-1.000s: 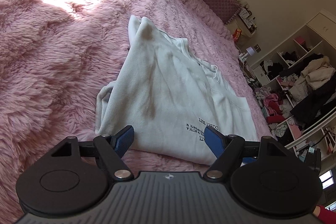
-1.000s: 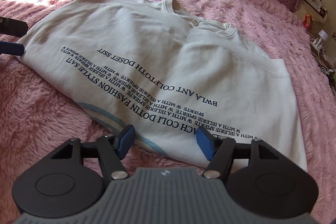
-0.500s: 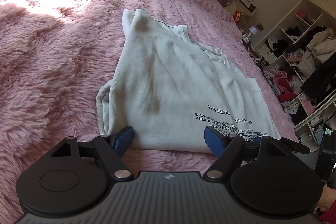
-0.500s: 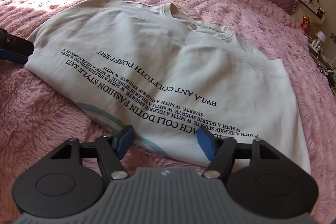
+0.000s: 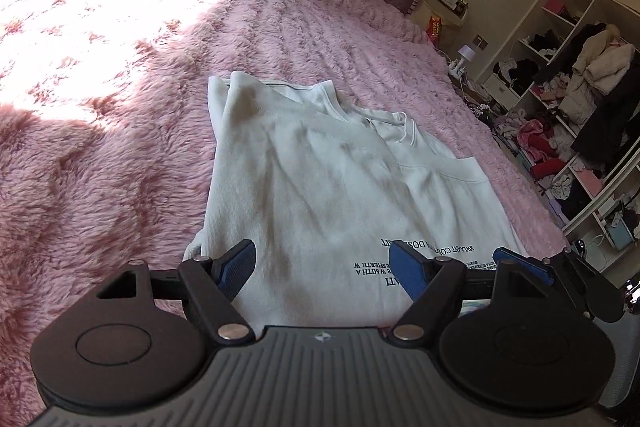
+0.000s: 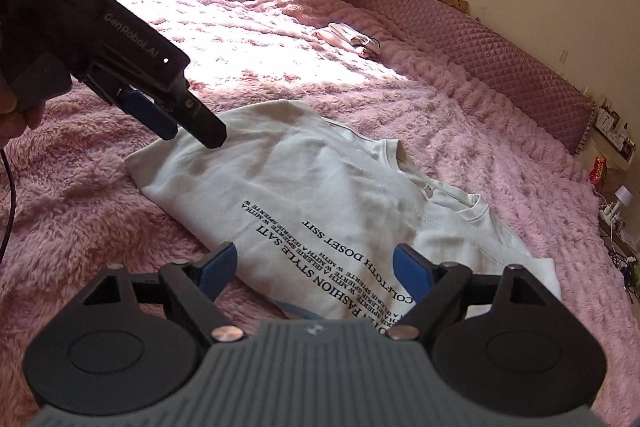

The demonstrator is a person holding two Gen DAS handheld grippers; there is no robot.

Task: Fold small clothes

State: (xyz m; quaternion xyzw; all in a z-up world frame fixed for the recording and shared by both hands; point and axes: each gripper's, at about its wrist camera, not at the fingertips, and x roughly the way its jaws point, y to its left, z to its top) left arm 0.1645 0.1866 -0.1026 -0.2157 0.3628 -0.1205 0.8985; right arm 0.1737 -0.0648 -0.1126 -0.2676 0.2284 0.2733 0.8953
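White T-shirt (image 6: 320, 195): lies flat on pink fluffy bed cover (image 6: 304, 51), partly folded, both side edges turned in. Ribbed neckline at end toward quilted headboard (image 6: 472, 27). Black printed lettering across chest, light blue curved graphic at hem end. Fabric lightly creased, few shadowed patches. Small pale folded garment (image 6: 348, 37) lies well apart, nearer headboard.

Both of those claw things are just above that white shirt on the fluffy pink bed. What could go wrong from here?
Both the left gripper and right gripper are open, holding nothing. The white T-shirt already has its side folded under, so a pinch might catch only the top layer and undo that. The pink blanket is deep pile, so a low pinch may grab fur too.
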